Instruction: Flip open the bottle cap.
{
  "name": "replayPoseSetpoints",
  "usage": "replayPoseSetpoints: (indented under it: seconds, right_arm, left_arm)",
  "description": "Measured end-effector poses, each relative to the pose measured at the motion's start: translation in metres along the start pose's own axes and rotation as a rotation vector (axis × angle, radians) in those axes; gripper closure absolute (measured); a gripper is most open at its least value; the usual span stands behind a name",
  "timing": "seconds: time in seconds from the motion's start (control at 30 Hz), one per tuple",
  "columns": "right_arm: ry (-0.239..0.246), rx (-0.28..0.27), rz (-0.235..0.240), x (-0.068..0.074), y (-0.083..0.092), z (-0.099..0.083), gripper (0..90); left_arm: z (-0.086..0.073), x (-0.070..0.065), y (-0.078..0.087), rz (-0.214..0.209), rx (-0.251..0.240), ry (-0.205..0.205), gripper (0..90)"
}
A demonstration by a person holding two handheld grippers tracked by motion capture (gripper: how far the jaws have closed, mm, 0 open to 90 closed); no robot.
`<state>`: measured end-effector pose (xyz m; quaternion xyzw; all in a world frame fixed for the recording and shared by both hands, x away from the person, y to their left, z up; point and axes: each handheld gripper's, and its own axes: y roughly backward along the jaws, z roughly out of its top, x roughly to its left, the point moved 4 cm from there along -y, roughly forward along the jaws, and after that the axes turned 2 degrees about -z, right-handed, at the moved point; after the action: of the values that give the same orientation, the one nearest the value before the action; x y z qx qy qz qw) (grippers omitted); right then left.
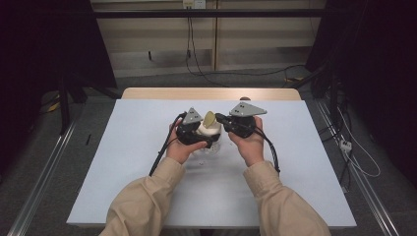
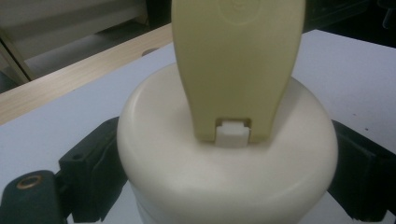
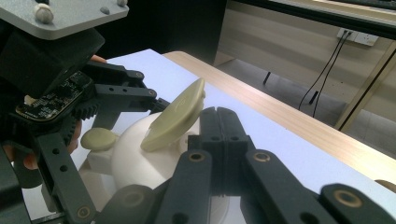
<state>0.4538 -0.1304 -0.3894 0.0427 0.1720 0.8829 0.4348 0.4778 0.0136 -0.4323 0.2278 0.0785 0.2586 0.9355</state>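
Note:
A white round container (image 1: pixel 211 132) stands mid-table with a pale yellow-green flap lid (image 1: pixel 210 118) tilted up from its domed top. My left gripper (image 1: pixel 208 139) is shut on the container's body. In the left gripper view, the black jaws press both sides of the dome (image 2: pixel 187 177), and the flap (image 2: pixel 238 60) rises from a small white hinge tab (image 2: pixel 232 133). My right gripper (image 1: pixel 219 118) is shut, jaws pressed flat together, tips (image 3: pixel 218 122) just beside the raised flap (image 3: pixel 175 116). A small beige oval knob (image 3: pixel 99 138) sticks out of the container's side.
The table has a pale blue mat (image 1: pixel 123 162) and a bare wooden strip (image 1: pixel 211 93) along its far edge. Cables (image 1: pixel 196 59) hang and trail on the floor beyond. Metal rails (image 1: pixel 44 172) run along both sides of the table.

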Motion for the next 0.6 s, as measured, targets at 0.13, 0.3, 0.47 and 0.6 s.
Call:
replayPoseSetpoints:
  seconds: [0.13,0.3,0.47,0.6]
  right_arm:
    - [-0.012,-0.006,0.006,0.0010,-0.0003,-0.0007,90.0]
    - [-0.028,-0.025,0.011,0.0001,-0.0038,0.0046,90.0]
    - [-0.055,-0.037,0.027,-0.0016,-0.0031,0.0083,90.0]
    - [-0.037,-0.019,0.022,0.0003,-0.0040,0.0073,90.0]
  left_arm:
    - [-0.0001,-0.0002,-0.0006,0.000,-0.003,0.003,10.1]
    - [0.0004,0.0011,-0.0002,-0.011,0.005,-0.001,10.1]
    - [-0.0001,0.0012,0.0000,-0.011,-0.001,-0.001,10.1]
    - [0.0004,0.0003,0.0007,-0.006,0.007,-0.002,10.1]
